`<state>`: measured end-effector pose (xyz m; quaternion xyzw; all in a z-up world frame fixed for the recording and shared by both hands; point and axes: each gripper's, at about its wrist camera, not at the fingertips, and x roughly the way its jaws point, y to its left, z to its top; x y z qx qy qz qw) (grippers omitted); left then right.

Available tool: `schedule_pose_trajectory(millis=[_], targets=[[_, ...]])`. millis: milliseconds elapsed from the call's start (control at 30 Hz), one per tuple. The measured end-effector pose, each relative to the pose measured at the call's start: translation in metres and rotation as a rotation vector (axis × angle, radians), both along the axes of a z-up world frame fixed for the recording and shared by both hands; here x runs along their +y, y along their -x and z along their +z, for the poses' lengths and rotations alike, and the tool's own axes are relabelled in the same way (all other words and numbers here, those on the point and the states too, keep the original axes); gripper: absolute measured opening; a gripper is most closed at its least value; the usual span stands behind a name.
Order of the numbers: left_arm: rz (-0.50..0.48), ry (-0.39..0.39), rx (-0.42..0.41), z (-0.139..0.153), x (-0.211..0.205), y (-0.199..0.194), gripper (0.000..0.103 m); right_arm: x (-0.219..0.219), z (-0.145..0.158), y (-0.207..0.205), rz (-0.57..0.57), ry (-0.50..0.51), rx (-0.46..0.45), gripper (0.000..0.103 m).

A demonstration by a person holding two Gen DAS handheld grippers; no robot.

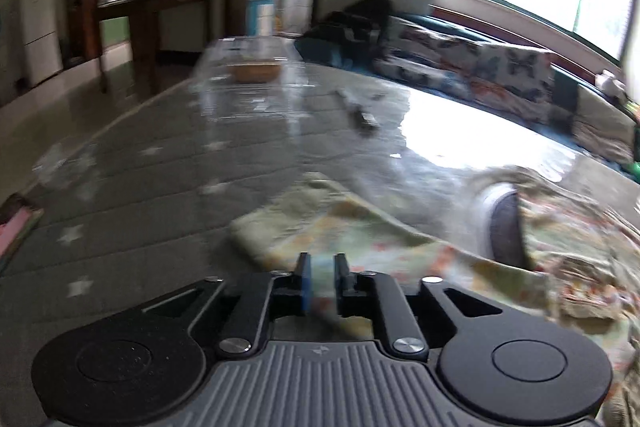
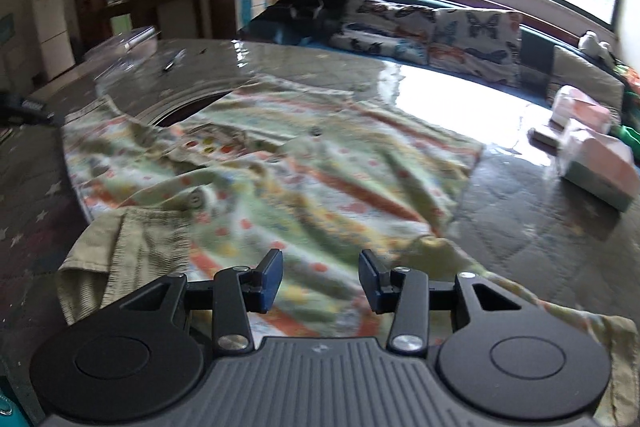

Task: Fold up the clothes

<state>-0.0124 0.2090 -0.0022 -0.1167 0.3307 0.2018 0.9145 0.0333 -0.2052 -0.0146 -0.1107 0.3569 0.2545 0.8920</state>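
A crumpled garment (image 2: 288,163), pale green with orange and yellow dots and khaki ribbed cuffs (image 2: 132,247), lies spread on the table. In the left wrist view the same garment (image 1: 360,235) runs from the middle to the right edge. My left gripper (image 1: 323,265) stands over its near edge, jaws a narrow gap apart, with a fold of the cloth lying in the gap. My right gripper (image 2: 320,269) hovers open just above the garment's near part, and nothing sits between its blue pads (image 2: 272,279). The garment partly covers a round dark recess (image 2: 180,113) in the table.
The table (image 1: 140,195) has a grey star-patterned quilted cover under clear plastic. On it lie a pen (image 2: 172,61), a clear box (image 1: 252,65) at the far end and wrapped tissue packs (image 2: 592,155) at the right. A sofa with butterfly cushions (image 2: 440,31) stands behind, under a window.
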Motion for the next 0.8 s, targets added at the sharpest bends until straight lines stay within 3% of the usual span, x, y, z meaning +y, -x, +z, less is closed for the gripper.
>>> schedule_pose_trajectory(millis=[67,233,333,467,633,800], targets=[[-0.039,-0.015,0.005,-0.004,-0.011,-0.011,0.032,0.006,-0.004,0.0,0.012,0.003,0.006,0.042],[-0.098,-0.075,0.064,-0.022,-0.029,-0.03,0.035,0.01,-0.014,0.002,0.043,0.034,0.026,0.043],[-0.094,-0.123,0.067,-0.026,-0.03,-0.028,0.038,0.005,-0.016,0.007,0.057,0.045,0.028,0.047],[-0.064,-0.136,0.081,-0.024,-0.024,-0.019,0.05,0.0,-0.015,0.012,0.072,0.055,0.028,0.048],[-0.042,-0.122,0.092,-0.013,-0.025,-0.007,0.056,0.002,-0.007,0.015,0.075,0.038,0.014,0.049],[-0.215,-0.128,0.04,0.003,-0.073,-0.001,0.069,0.022,-0.002,0.012,0.117,0.013,-0.006,0.049]])
